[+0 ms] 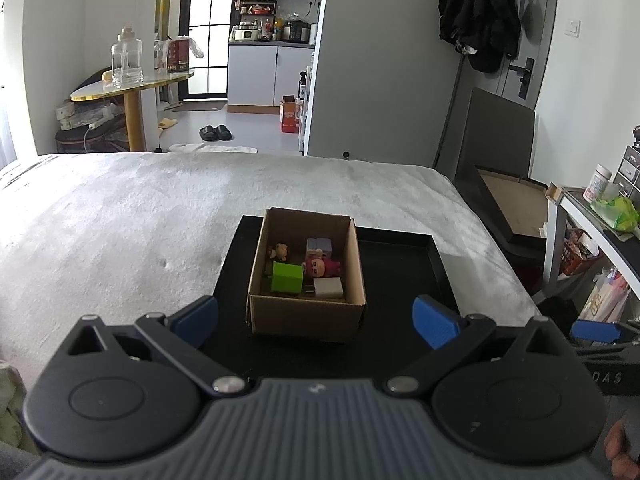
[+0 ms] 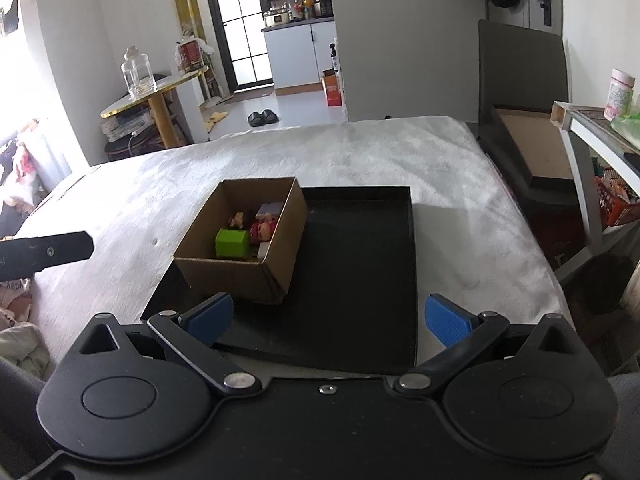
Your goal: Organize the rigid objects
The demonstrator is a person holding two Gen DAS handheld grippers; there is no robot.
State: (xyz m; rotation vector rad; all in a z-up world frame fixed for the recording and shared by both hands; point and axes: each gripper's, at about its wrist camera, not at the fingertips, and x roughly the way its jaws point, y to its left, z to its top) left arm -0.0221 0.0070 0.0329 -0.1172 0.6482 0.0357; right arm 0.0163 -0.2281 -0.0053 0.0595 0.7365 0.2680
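From the left wrist camera, an open brown cardboard box (image 1: 307,312) stands on the left part of a shallow black rectangular tray (image 1: 404,264), which lies on a pale grey plush bed cover (image 1: 120,216). Inside the box lie small rigid toys: a bright green block (image 1: 286,277) at the near left, a pale grey cube (image 1: 328,288) at the near right, a pink figure with a round face (image 1: 320,266) between them and the far wall, a lilac block (image 1: 319,245) behind it, and a small tan figurine (image 1: 280,251) at the far left. The left gripper (image 1: 316,322) hangs just short of the box, its blue-padded fingers (image 1: 436,320) spread wide with nothing between them. At the right edge the blue tip of the right gripper (image 1: 594,331) shows. Beyond the bed stand a gold-rimmed round side table (image 1: 128,90) with a clear glass jar (image 1: 127,60), and black slippers (image 1: 215,133) on the floor.

From the right wrist camera, the same box (image 2: 240,272) sits on the tray's left half, touching its floor; the tray's right half (image 2: 360,264) is bare. The green block (image 2: 232,242) and pink figure (image 2: 262,230) are visible over the box wall. The right gripper (image 2: 330,318) hovers above the tray's near edge, fingers (image 2: 450,320) wide apart and holding nothing. A dark bar of the left gripper (image 2: 48,254) juts in from the left over the bed cover.
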